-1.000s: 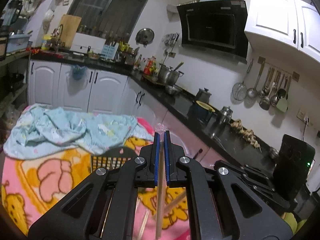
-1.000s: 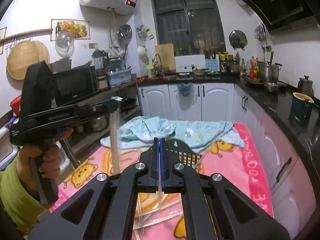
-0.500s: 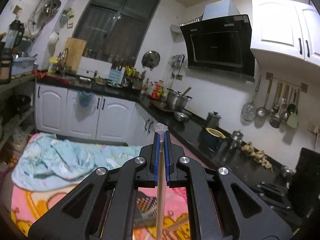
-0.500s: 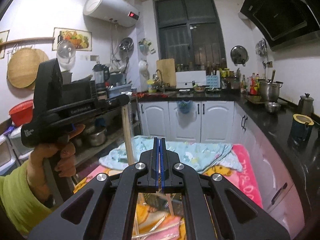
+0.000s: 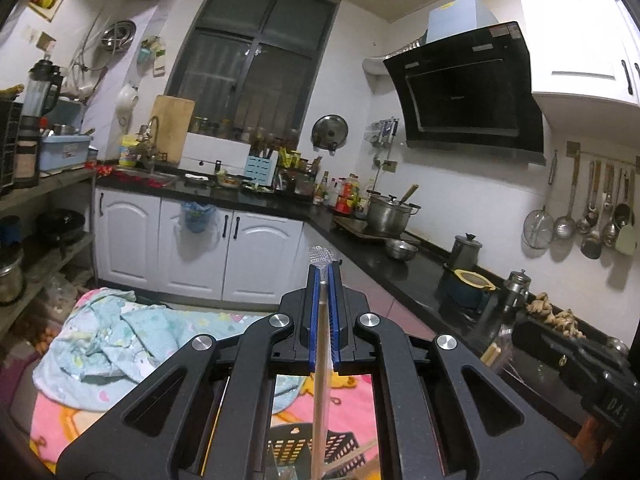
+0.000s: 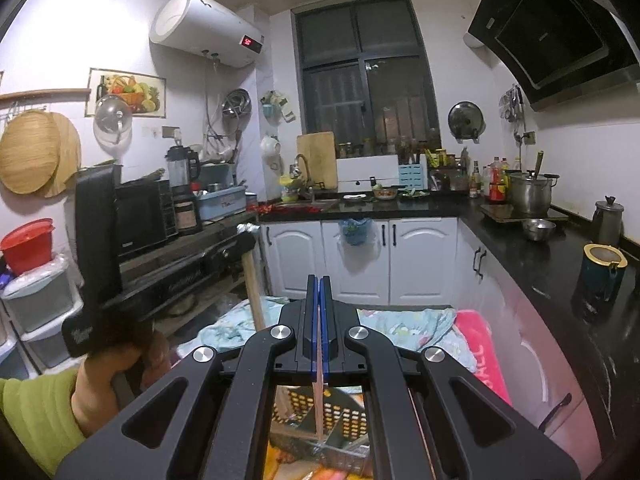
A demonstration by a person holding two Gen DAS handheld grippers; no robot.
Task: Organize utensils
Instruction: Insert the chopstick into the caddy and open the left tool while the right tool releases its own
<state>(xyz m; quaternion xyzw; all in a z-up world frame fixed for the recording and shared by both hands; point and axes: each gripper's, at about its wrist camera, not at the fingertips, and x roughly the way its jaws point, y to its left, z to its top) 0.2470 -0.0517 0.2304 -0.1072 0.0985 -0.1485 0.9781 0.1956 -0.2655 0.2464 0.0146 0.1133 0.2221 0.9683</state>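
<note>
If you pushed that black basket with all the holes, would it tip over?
Probably it would slide or tip easily: the black basket looks like thin perforated plastic, so likely light. It sits on a soft pink blanket, which may wobble it. The tall chopsticks dangling overhead could topple it once inside.

Indoor light falls from overhead, and the window [image 5: 256, 76] beyond the fingers is black with night. Up right of the fingers in the left view, the white cupboard [image 5: 576, 36] blows out to pure glare. The ladles [image 5: 588, 216] on the right wall throw soft grey shadows beside themselves. Low between the fingers it turns dim and murky, and the basket [image 6: 320, 412] there is grainy. In the right view, the hand [image 6: 116, 376] to the left of the fingers smears with motion blur, as does the black tool it carries. Straight lines bow hard at the edges, and the corners go black. The far counter [image 6: 400, 206] stays fairly sharp.
</note>
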